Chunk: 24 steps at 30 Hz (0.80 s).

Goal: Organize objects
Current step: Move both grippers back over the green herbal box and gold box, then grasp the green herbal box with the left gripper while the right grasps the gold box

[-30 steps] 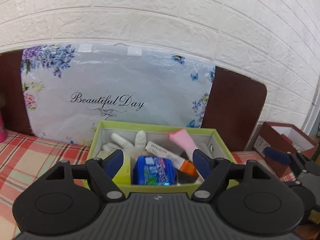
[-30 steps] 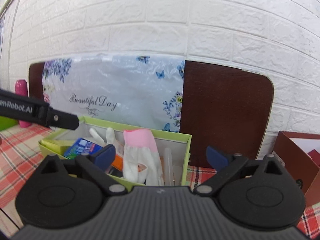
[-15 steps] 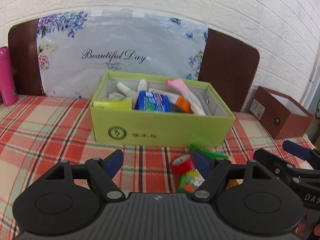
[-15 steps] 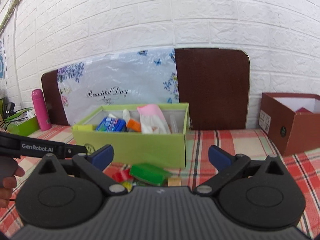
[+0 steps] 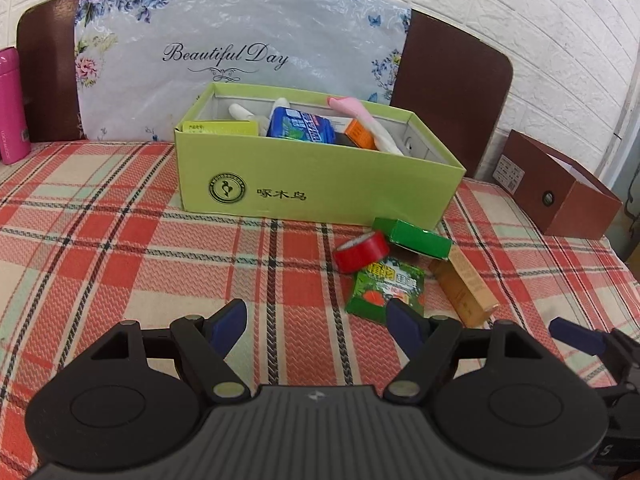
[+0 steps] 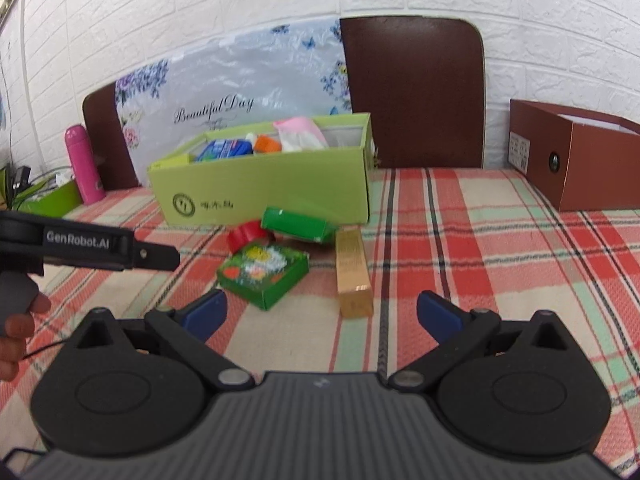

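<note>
A lime-green box (image 5: 320, 184) (image 6: 264, 192) holds gloves, a blue pack and small cartons. In front of it on the plaid cloth lie a red tape roll (image 5: 362, 251) (image 6: 245, 234), a green carton (image 5: 414, 237) (image 6: 296, 225), a green printed packet (image 5: 386, 288) (image 6: 264, 272) and a tan carton (image 5: 464, 286) (image 6: 353, 272). My left gripper (image 5: 316, 322) is open and empty, hovering just short of the packet. My right gripper (image 6: 320, 312) is open and empty, just short of the tan carton.
A brown box (image 5: 560, 196) (image 6: 576, 156) stands at the right. A pink bottle (image 5: 12, 108) (image 6: 84, 164) stands at the left. A floral bag (image 5: 240, 52) and a dark board (image 6: 416, 92) lean on the brick wall behind.
Both grippers have pulled back and down from above the green box. The loose items on the cloth have come into view in front of them.
</note>
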Motion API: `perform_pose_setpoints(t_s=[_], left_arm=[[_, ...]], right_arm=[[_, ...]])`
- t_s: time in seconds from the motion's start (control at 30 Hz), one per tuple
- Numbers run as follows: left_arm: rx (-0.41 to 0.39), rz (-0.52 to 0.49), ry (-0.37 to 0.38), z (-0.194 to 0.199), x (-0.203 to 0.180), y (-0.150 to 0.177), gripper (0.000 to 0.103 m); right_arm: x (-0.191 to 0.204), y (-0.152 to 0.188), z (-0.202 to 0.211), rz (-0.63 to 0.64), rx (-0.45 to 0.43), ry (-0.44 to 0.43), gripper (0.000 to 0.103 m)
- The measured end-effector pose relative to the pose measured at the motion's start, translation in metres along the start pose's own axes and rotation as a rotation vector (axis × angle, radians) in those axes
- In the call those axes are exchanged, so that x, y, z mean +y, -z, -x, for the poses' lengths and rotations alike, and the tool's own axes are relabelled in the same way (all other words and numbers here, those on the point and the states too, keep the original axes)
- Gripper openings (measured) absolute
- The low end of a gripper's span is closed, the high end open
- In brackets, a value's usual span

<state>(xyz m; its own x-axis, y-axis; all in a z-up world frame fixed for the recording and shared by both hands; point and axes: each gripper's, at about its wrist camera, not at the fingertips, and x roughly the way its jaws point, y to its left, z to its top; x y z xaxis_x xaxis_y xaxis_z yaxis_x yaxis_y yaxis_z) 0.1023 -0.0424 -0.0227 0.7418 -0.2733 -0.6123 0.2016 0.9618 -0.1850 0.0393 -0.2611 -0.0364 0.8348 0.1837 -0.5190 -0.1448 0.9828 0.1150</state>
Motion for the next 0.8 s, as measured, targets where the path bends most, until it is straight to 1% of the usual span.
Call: perform_pose_setpoints(t_s=[0.13,0.33,0.5,0.53,0.57,0.6,0.7,0.8], left_arm=[[0.002,-0.025,0.07,-0.004,-0.009,0.002,0.08],[0.025,-0.072,0.133,-0.029,-0.031,-0.003,0.08],[0.068,-0.097,0.119,-0.063,-0.046,-0.009,0.08],[0.075,-0.099,0.115,-0.067,-0.046,-0.009,0.078],[0.081,-0.099,0.111,-0.071,-0.045,-0.009,0.067],[0.089,-0.092,0.117,-0.073,-0.043,-0.009,0.063],[0.091,-0.049,0.146,-0.065,-0.031,-0.007,0.063],[0.082,-0.074,0.144,-0.048,-0.026,0.0,0.063]], right_arm=[[0.002,0.01,-0.001,0.01,0.024,0.008,0.103],[-0.002,0.017,0.001,0.029,0.035,0.013,0.103],[-0.009,0.018,0.004,0.0,0.042,-0.013,0.103],[-0.01,0.018,0.005,0.0,0.042,-0.017,0.103],[-0.009,0.018,0.005,0.002,0.043,-0.019,0.103],[-0.009,0.018,0.005,0.005,0.047,-0.024,0.103],[-0.007,0.017,0.004,0.024,0.054,-0.039,0.103],[-0.005,0.016,-0.001,0.051,0.064,-0.031,0.103]])
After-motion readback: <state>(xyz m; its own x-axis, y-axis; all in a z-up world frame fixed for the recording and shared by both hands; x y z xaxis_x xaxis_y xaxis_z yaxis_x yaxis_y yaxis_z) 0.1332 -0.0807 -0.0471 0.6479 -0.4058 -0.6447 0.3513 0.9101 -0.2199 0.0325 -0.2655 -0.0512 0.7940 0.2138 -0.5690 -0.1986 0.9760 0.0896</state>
